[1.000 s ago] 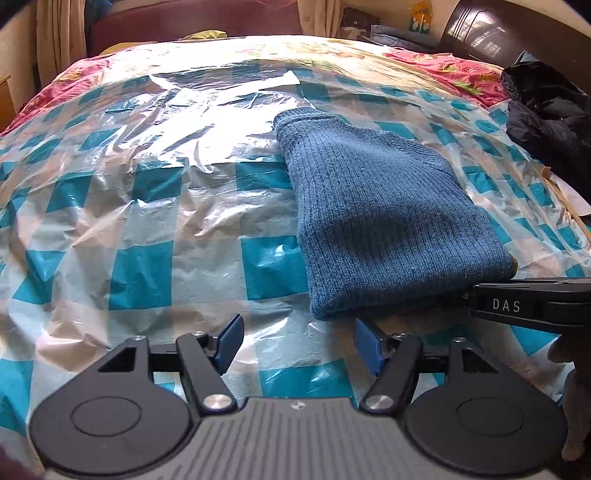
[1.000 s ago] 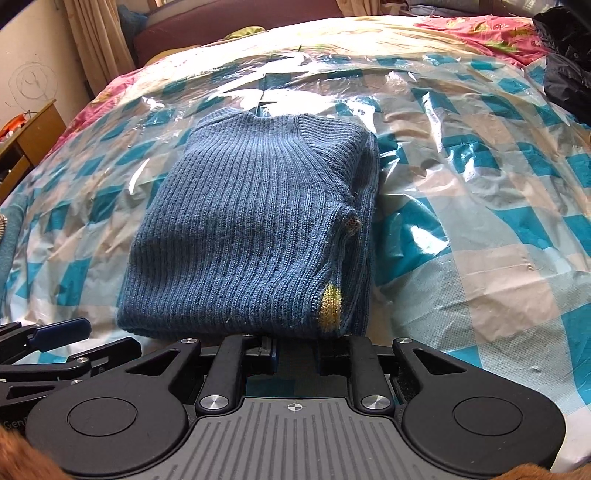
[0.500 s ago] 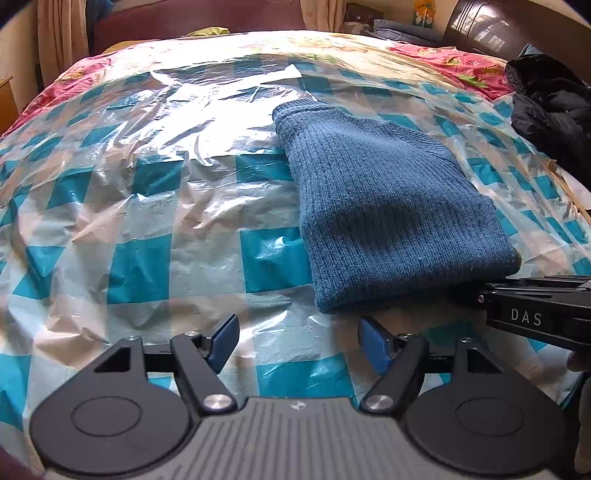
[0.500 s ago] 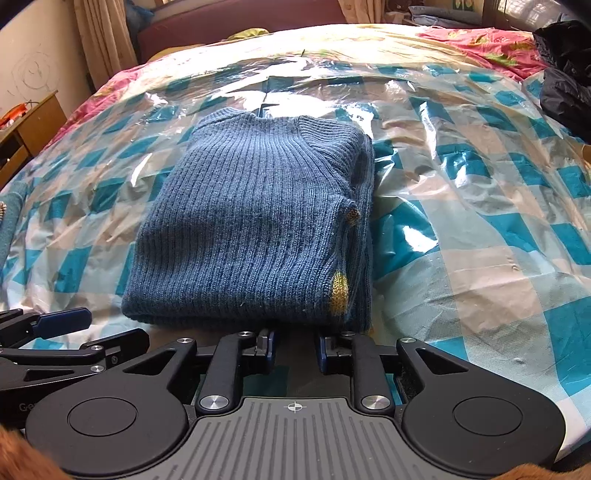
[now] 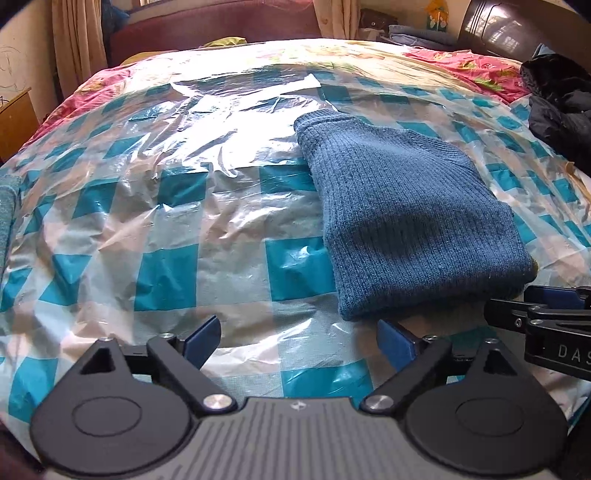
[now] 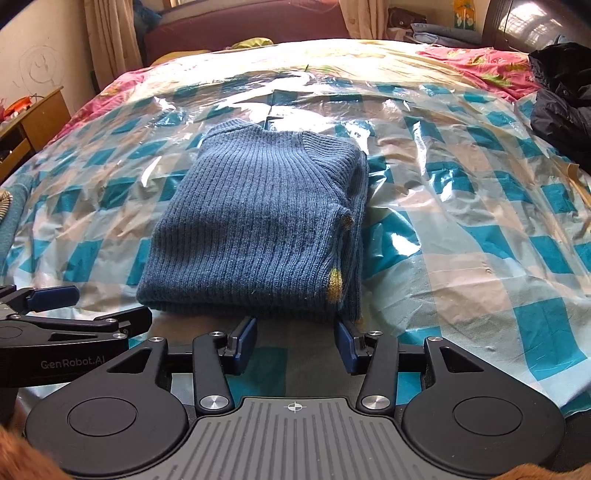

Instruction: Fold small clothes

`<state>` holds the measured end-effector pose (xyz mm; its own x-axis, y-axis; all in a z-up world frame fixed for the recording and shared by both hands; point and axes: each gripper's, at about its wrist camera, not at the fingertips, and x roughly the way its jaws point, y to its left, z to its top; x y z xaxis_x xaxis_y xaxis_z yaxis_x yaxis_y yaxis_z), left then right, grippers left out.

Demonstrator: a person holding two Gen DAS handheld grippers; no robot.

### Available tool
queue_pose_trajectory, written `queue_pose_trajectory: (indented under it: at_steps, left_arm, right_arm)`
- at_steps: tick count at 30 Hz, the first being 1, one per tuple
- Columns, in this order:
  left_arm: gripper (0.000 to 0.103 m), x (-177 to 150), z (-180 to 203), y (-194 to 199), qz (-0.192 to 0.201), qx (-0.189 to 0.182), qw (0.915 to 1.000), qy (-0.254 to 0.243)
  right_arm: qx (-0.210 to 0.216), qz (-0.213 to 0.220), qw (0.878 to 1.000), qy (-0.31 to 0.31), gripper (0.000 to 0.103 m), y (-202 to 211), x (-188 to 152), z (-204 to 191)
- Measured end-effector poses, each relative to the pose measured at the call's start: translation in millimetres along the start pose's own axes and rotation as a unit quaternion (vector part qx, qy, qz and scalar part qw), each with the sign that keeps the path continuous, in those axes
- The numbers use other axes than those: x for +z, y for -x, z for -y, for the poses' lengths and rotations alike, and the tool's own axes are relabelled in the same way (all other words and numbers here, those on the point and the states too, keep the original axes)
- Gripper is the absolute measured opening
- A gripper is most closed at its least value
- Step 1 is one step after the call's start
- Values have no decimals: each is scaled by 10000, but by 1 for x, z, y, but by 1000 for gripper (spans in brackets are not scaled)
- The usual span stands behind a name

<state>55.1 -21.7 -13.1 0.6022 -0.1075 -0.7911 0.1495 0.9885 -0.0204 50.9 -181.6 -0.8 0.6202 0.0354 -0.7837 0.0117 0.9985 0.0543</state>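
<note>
A blue ribbed knit sweater (image 6: 258,229) lies folded into a compact rectangle on the plastic-covered bed; it also shows in the left wrist view (image 5: 406,214). My right gripper (image 6: 294,341) is open and empty, just short of the sweater's near edge. My left gripper (image 5: 299,341) is open and empty over the checked sheet, to the left of the sweater's near corner. Each gripper shows at the edge of the other's view.
The bed is covered by a teal-and-white checked sheet under clear plastic (image 5: 166,229). A black jacket (image 6: 561,107) lies at the right edge. A wooden nightstand (image 6: 29,125) stands at the left. A dark red headboard (image 6: 240,26) is at the far end.
My right gripper has opened and drawn back from the sweater's near edge. Both grippers have pulled slightly away from the sweater, which stays folded in place.
</note>
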Motion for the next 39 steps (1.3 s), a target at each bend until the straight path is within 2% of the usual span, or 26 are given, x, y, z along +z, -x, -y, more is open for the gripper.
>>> queue_pose_trajectory:
  at_steps: [9, 17, 21, 23, 27, 39]
  left_arm:
    - [103, -2, 3, 3, 32, 81, 9999, -52]
    - [103, -4, 7, 3, -91, 111, 9998, -129]
    - [103, -4, 16, -1, -313, 351, 9981, -399]
    - [103, -5, 20, 0, -249, 410, 9976, -505]
    - [103, -5, 18, -1, -383, 199, 9985, -327]
    - [103, -4, 16, 3, -523, -12, 9986, -62]
  right_arm:
    - [-65, -40, 10000, 11, 53, 5, -8, 2]
    - [-72, -28, 9999, -115, 57, 7, -15, 7]
    - [-103, -14, 9999, -115, 62, 7, -16, 7]
    - [-100, 35, 9999, -110, 63, 9, -17, 6]
    - [-127, 93, 9998, -146, 65, 10, -17, 8]
    - [-128, 69, 9997, -198, 69, 9, -21, 9]
